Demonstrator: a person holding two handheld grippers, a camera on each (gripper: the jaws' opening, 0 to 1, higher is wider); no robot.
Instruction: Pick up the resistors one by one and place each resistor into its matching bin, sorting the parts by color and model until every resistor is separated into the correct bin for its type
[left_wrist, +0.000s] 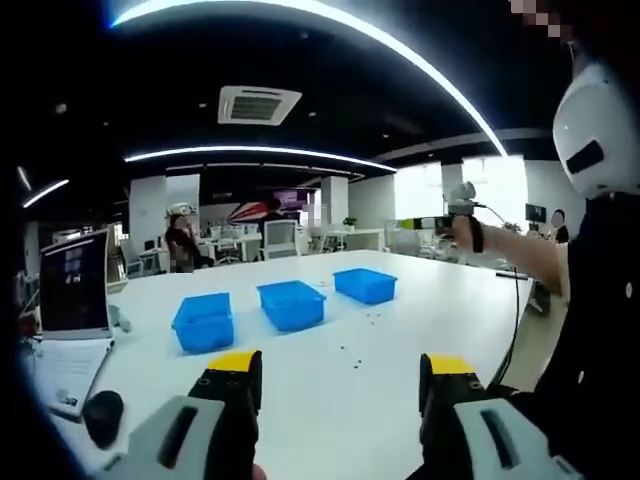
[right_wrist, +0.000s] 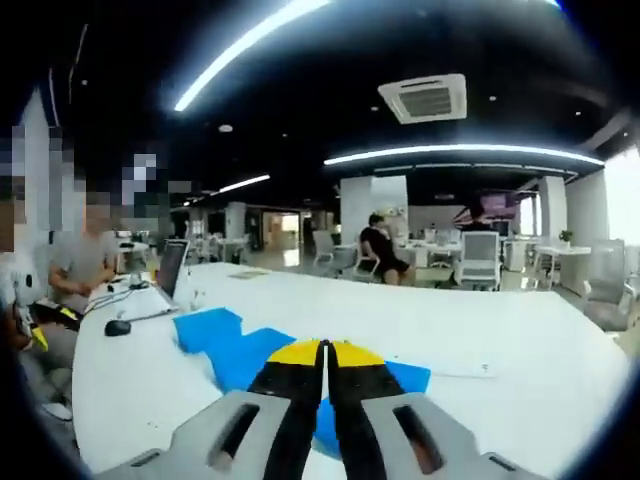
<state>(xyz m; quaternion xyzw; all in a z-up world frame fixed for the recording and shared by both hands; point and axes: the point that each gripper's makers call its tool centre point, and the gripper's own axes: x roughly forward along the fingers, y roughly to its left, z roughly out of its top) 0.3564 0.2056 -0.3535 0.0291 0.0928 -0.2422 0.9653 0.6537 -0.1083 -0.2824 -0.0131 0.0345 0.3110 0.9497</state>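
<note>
Resistors (left_wrist: 375, 318) scattered beside three blue bins (left_wrist: 290, 304); laptop (left_wrist: 72, 290) left; left claw (left_wrist: 343, 375) wide open, right claw (right_wrist: 325, 352) closed, empty.

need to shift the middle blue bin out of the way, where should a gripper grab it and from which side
Probably by the near wall's top rim of the middle blue bin: it is an open-topped box with thin upright walls, so one jaw can go inside, one outside. Come from above on the left gripper side, which is open and faces it across bare white table. Bins sit either side, so avoid the side walls.
</note>
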